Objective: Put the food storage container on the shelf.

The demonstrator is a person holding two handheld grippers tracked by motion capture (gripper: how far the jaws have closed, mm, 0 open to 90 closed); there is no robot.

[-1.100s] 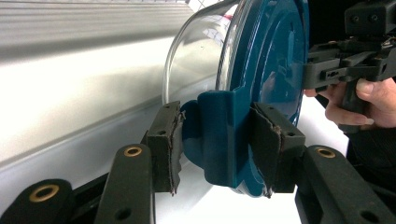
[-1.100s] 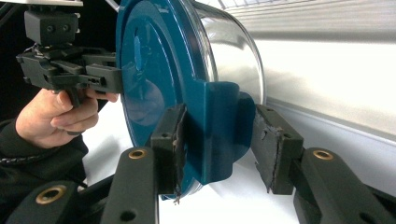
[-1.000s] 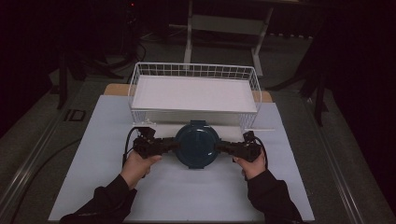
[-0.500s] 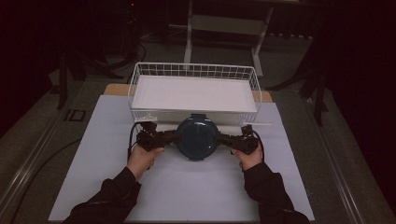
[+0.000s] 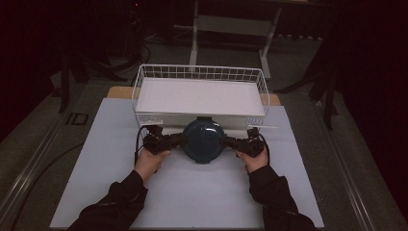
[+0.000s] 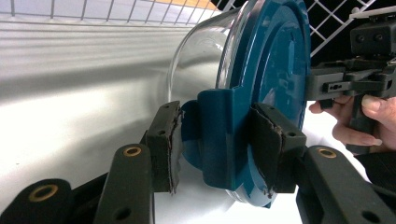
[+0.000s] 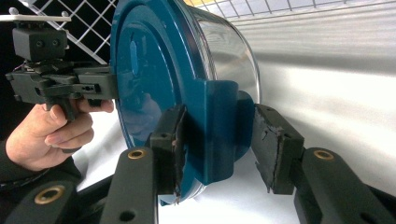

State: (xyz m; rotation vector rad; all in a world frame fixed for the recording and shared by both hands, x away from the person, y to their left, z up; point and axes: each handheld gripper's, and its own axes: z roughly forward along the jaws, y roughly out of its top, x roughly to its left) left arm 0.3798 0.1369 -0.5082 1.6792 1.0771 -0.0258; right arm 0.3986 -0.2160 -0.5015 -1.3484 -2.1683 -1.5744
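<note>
Got my left gripper (image 6: 212, 147) and right gripper (image 7: 217, 149) clamped on the lidded glass container's (image 5: 203, 139) side clips, just in front of the wire basket (image 5: 199, 77); putting it in is what's left, I reckon.

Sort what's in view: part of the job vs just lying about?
In the job:
- round clear glass container with dark blue latch lid
- left gripper, clamped on a lid latch
- right gripper, at the opposite latch
- white wire basket, right behind the container

Just there:
- white table mat
- grey metal stand behind the table
</note>
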